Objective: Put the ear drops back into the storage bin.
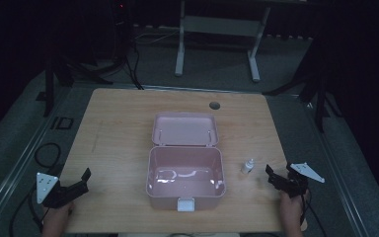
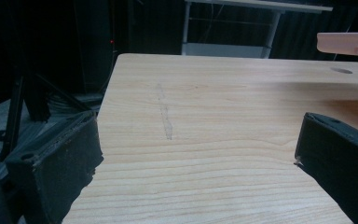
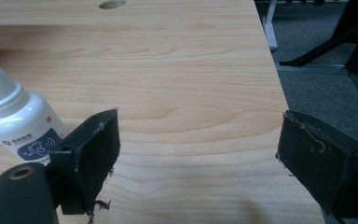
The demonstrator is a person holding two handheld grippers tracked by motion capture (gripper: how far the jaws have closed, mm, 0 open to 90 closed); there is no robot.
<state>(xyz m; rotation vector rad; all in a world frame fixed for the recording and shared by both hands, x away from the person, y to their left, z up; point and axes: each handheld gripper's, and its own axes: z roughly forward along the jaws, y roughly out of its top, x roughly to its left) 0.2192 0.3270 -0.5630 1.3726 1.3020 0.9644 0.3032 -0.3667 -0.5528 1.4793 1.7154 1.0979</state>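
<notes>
An open pink box [image 1: 151, 174] stands at the middle of the wooden table [image 1: 113, 128], its lid [image 1: 185, 129] tipped back and its inside bare. Just right of the box stands a small white bottle [image 1: 247, 166] with a blue label [image 3: 33, 147]. My right gripper [image 1: 270, 176] is open near the table's front right, a short way right of the bottle [image 3: 14, 119], which sits just outside its left jaw; nothing lies between the jaws [image 3: 198, 140]. Near the front left corner my left gripper [image 1: 85, 180] is open over bare wood [image 2: 196, 154].
A round cable hole [image 1: 214, 105] sits in the table's far side. An edge of the pink lid [image 2: 349, 42] shows at the upper right of the left gripper view. Beyond the table are a white desk frame [image 1: 217, 29], black stands and floor cables.
</notes>
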